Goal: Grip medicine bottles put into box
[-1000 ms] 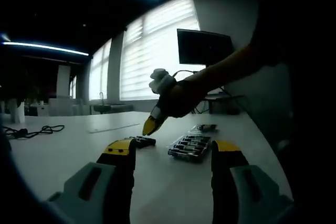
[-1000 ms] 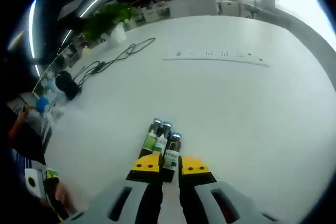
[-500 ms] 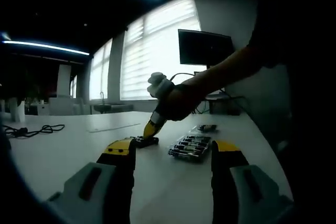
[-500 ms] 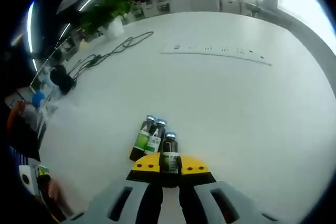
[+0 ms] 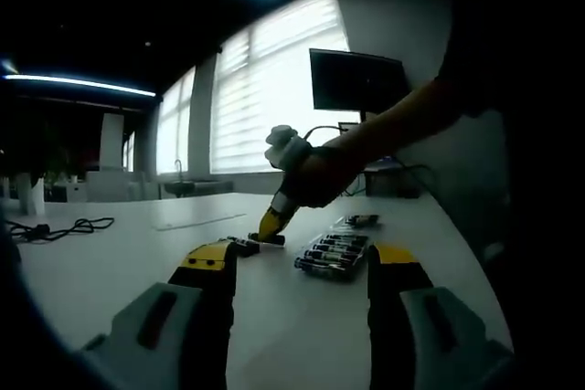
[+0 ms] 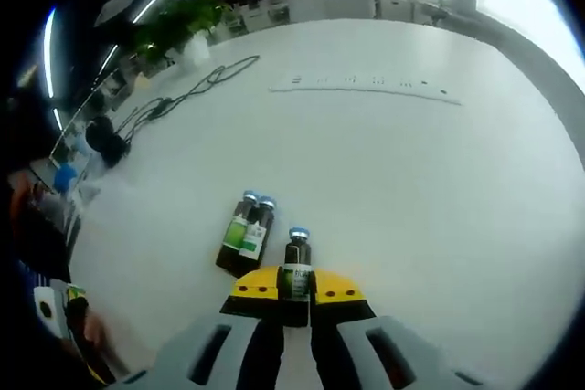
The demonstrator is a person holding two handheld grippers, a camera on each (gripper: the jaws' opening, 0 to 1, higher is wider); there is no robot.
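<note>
In the left gripper view, my left gripper (image 5: pixel 297 271) is spread wide over the table (image 5: pixel 110 262), with the box (image 5: pixel 334 255) of bottles ahead. In the right gripper view, my right gripper (image 6: pixel 294 286) clamps one medicine bottle (image 6: pixel 295 264) by its body; two more bottles (image 6: pixel 245 233) lie alongside. It's likely glass: light, slick, breakable, so a mid-body hold suits it.

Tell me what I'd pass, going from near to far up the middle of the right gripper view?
Right gripper shut on one medicine bottle → two medicine bottles lying side by side → white power strip → dark cable → green plant.
</note>
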